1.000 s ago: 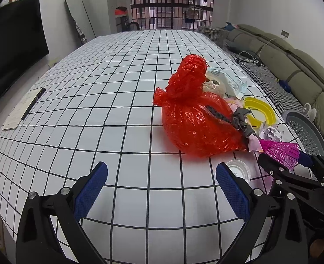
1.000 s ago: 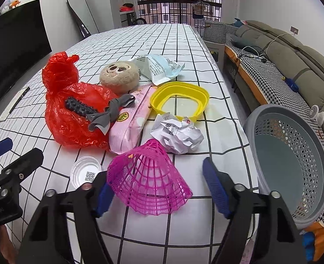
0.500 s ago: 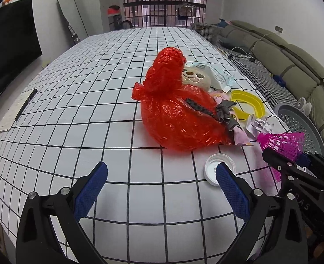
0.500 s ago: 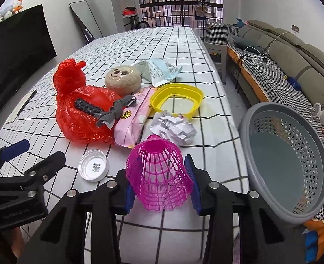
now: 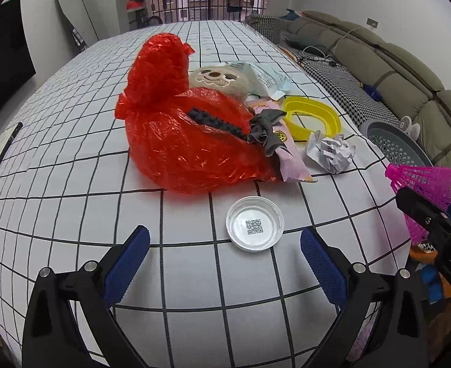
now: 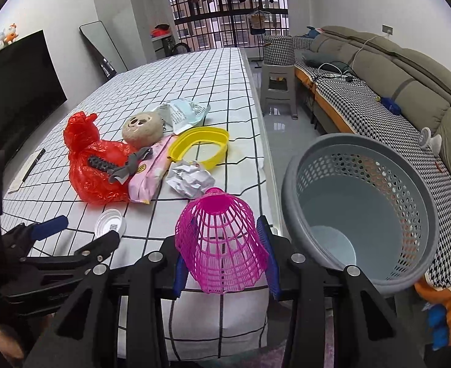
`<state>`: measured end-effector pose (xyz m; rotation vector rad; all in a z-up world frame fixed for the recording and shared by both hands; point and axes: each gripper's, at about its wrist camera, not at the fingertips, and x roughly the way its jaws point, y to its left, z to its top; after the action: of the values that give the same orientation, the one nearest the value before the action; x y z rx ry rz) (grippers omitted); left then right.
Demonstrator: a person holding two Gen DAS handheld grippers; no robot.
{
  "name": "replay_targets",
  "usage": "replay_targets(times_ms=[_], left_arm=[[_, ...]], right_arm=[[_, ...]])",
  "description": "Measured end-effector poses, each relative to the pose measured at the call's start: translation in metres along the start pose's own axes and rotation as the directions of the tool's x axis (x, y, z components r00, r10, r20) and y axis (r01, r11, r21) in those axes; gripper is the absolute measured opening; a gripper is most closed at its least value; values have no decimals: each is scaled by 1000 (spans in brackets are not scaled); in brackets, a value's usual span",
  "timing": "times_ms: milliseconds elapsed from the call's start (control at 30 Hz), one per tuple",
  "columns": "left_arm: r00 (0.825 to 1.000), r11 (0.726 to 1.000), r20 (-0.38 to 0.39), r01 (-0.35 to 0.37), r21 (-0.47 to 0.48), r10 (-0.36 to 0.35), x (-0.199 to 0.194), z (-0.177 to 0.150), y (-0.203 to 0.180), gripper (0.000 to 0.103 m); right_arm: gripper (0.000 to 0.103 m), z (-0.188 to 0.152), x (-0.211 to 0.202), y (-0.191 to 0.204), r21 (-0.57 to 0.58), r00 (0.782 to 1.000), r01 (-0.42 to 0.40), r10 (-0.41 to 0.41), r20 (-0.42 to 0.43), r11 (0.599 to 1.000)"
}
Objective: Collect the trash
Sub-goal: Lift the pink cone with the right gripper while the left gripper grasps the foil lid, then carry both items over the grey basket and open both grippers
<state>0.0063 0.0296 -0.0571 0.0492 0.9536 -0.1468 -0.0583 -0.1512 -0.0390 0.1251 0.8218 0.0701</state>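
Just beside the counter's (image 6: 225, 92) right edge, the right hand-held gripper (image 6: 223, 256) has its blue pads closed on the sides of a pink plastic mesh cone (image 6: 222, 242), which is lifted clear of the checked cloth and sits near the rim of the grey perforated basket (image 6: 317, 159) standing on the floor. The step in hand looks like carrying this piece over the basket and letting it go. To do it well, the cone should travel fully past the near rim before the pads part, and low enough that so light a thing does not bounce off the wall; the squeeze should stay gentle, since the open lattice looks springy and could buckle or slip. The cone is bright magenta, ribbed with thin hoops, narrow closed end pointing away, wide mouth toward the camera. The left hand-held gripper (image 5: 225, 263) hangs over the cloth with its jaws spread wide and nothing between them, aimed at a small white lid (image 5: 255, 227) bearing a printed code, a likely next pickup. Behind it lie a red plastic bag (image 5: 191, 150), a crumpled paper ball (image 5: 329, 153) and a yellow ring-shaped bowl (image 5: 312, 116).
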Motion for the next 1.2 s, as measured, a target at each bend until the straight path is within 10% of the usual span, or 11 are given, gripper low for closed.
replay_targets(times_ms=[367, 600, 1200], left_arm=[[1000, 1000, -5, -15, 23, 15, 12, 2, -11, 91], [1000, 999, 22, 8, 38, -9, 4, 3, -9, 39], [983, 977, 126, 110, 184, -134, -29, 45, -82, 39]], right_arm=[[39, -1, 1, -12, 32, 1000, -6, 6, -5, 999], [39, -1, 4, -15, 43, 1000, -14, 14, -9, 999], [39, 7, -7, -86, 155, 998, 51, -55, 25, 987]])
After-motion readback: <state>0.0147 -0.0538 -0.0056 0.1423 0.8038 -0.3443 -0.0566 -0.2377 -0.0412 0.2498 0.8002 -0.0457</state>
